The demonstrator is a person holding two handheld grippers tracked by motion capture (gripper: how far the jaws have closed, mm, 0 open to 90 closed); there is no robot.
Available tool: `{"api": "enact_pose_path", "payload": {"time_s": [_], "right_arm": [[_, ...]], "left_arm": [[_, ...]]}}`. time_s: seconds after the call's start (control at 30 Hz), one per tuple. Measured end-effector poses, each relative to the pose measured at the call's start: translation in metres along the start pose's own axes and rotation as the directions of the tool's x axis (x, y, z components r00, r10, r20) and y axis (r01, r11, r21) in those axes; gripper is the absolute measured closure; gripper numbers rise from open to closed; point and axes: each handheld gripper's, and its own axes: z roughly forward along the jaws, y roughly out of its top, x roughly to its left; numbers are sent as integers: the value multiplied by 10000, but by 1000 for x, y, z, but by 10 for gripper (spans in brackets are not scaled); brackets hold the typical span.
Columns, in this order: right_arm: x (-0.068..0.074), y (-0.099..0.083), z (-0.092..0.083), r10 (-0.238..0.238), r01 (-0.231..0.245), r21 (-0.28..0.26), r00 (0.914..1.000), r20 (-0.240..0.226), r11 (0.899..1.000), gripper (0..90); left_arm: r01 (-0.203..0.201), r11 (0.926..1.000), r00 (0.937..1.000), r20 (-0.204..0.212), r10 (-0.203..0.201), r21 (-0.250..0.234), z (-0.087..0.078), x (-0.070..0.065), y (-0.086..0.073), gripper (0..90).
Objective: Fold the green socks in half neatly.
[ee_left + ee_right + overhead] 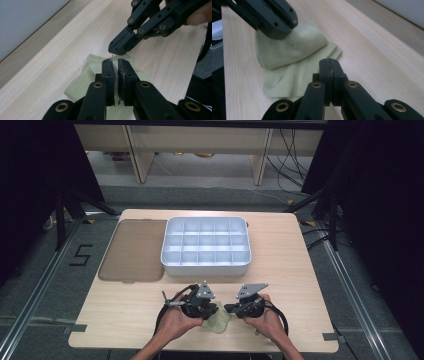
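At the near edge of the surface (280, 270), both claws sit over a small pale-green folded cloth (294, 57). The left claw (115, 65) has its jaws together, pinching what looks like a fold of the cloth. The right claw (331, 65) is closed on nothing, tip just beside the cloth's edge. The cloth looks soft, light and floppy, so I'd guess a corner or folded edge is the spot to take hold. Farther back sit a white divided organizer tray (170, 262) and its brownish lid (132, 251).
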Motion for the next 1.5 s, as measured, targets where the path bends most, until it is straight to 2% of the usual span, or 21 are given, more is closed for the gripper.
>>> {"api": "enact_pose_path", "payload": {"time_s": [0.13, 0.23, 0.27, 0.33, 0.37, 0.4, 0.43, 0.47, 0.5, 0.63, 0.73, 0.83, 0.87, 1.0, 1.03, 1.17, 1.37, 1.4, 1.43, 1.47, 1.5], "right_arm": [[-3, -2, -7, 302, -301, -266, 9995, 23, 9992, 900], [-5, -2, -11, 133, -130, -378, 9999, 66, 9992, 899], [-6, -3, -12, 155, -153, -449, 9999, 48, 9989, 898], [-6, -3, -14, 192, -190, -440, 9998, 54, 9989, 896], [-6, -3, -15, 164, -161, -432, 9998, 62, 9989, 895], [-6, -3, -15, 77, -74, -457, 9999, 70, 9989, 895], [-6, -3, -16, 142, -135, -466, 9998, 141, 9988, 895], [-6, -4, -17, 223, -217, -500, 9997, 112, 9985, 894], [-7, -4, -19, 210, -201, -521, 9997, 161, 9984, 894], [-9, -4, -23, 274, -263, -625, 9995, 172, 9977, 891], [-10, -4, -28, 311, -291, -772, 9992, 246, 9966, 890], [-10, -4, -31, 235, -206, -916, 9992, 314, 9956, 890], [-9, -4, -33, 349, -314, -914, 9987, 365, 9953, 891], [-2, -1, -36, 452, -425, -990, 9987, 254, 9942, 890], [-2, 1, -36, 155, -127, -1120, 9996, 246, 9936, 890], [7, 7, -38, -63, 83, -1191, 9998, 170, 9928, 890], [19, 14, -34, -406, 383, -1171, 9990, -175, 9924, 890], [22, 15, -33, -351, 320, -1169, 9991, -241, 9926, 890], [24, 15, -31, -436, 396, -1268, 9986, -290, 9911, 890], [26, 16, -30, -459, 412, -1197, 9983, -371, 9920, 890], [28, 17, -27, -609, 547, -1200, 9970, -487, 9913, 890]], "left_arm": [[-80, 10000, 9999, -84, 81, 48, 6, -3, 1, 830], [-96, 9998, 9999, 29, 96, 196, 14, -6, 0, 830], [-496, 9973, 9988, 87, 492, 541, 14, -4, 0, 827], [-5, 9999, 9999, 103, 4, 121, 19, -8, -1, 816], [-560, 9972, 9983, 207, 550, 494, 17, -4, 0, 810], [-25, 9999, 9998, 213, 23, 98, 20, -8, 0, 801], [-30, 10000, 9996, 275, 28, 48, 19, -7, 0, 782], [-332, 9990, 9986, 420, 319, 302, 16, -5, 1, 775], [-98, 9999, 9986, 512, 102, -69, 17, -6, 2, 758], [447, 9969, 9961, 786, -395, -651, 10, -5, 6, 621], [857, 9896, 9914, 1085, -731, -1156, 0, -3, 9, 613], [942, 9865, 9924, 912, -824, -1342, -10, 1, 8, 647], [771, 9877, 9939, 885, -654, -1359, -12, 4, 7, 675], [715, 9898, 9963, 559, -650, -1230, -21, 10, -1, 767], [694, 9907, 9968, 467, -643, -1172, -22, 11, -4, 785], [338, 9975, 9990, 324, -318, -624, -23, 15, -19, 853], [459, 9985, 9984, 347, -448, -314, -14, 10, -40, 858], [317, 9992, 9987, 412, -307, -232, -13, 10, -41, 858], [515, 9985, 9980, 374, -508, -200, -10, 8, -43, 859], [234, 9996, 9987, 450, -228, -127, -7, 9, -44, 858], [445, 9990, 9980, 441, -442, -54, -5, 8, -45, 856]]}}
